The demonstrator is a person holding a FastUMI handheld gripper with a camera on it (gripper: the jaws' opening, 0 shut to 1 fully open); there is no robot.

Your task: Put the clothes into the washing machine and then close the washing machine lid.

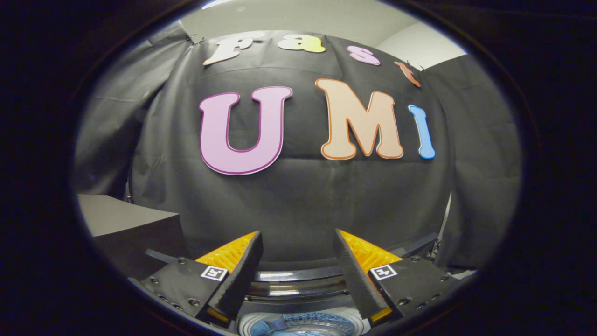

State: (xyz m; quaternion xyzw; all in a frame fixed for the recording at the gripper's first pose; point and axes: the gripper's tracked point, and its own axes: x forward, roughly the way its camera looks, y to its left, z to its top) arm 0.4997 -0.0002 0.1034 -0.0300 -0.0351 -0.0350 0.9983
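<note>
My gripper (298, 242) is held high and level, its two fingers (242, 275) spread wide with nothing between them. Below and between the fingers lies the round opening of the washing machine (298, 284), its dark glossy rim curving across. Inside the drum, at the very bottom of the gripper view, I see blue and white fabric, the clothes (298, 324). The machine's lid cannot be made out from here.
The booth's black cloth wall (298, 196) hangs close beyond the machine. A grey box-like surface (126, 219) stands to the left of the fingers. Pale room wall shows above the cloth.
</note>
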